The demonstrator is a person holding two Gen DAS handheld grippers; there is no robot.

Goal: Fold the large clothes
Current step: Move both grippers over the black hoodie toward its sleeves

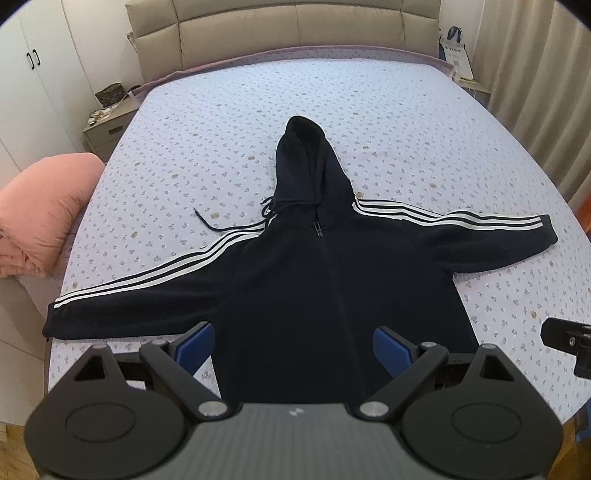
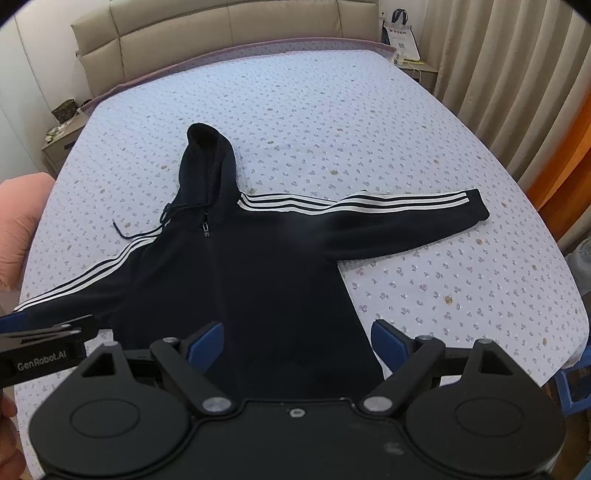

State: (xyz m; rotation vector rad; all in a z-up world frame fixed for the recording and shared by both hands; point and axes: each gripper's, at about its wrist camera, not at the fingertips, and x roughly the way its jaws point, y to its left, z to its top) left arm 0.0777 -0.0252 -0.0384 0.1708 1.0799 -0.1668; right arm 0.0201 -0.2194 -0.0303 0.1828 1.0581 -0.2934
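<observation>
Both tools, left tool (image 1: 293, 341) and right tool (image 2: 297, 341), stand wide (nothing held); grasping the hoodie (image 1: 306, 280) unevenly risks bunching.

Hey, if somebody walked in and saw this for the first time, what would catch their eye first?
First, the black hoodie with white sleeve stripes, spread flat in the middle of the bed, both sleeves stretched out and hood pointing toward the headboard. Next, the two open grippers, left gripper and right gripper, over the hoodie's lower part with nothing between their blue pads. A pink quilt sits at the bed's left edge.
</observation>
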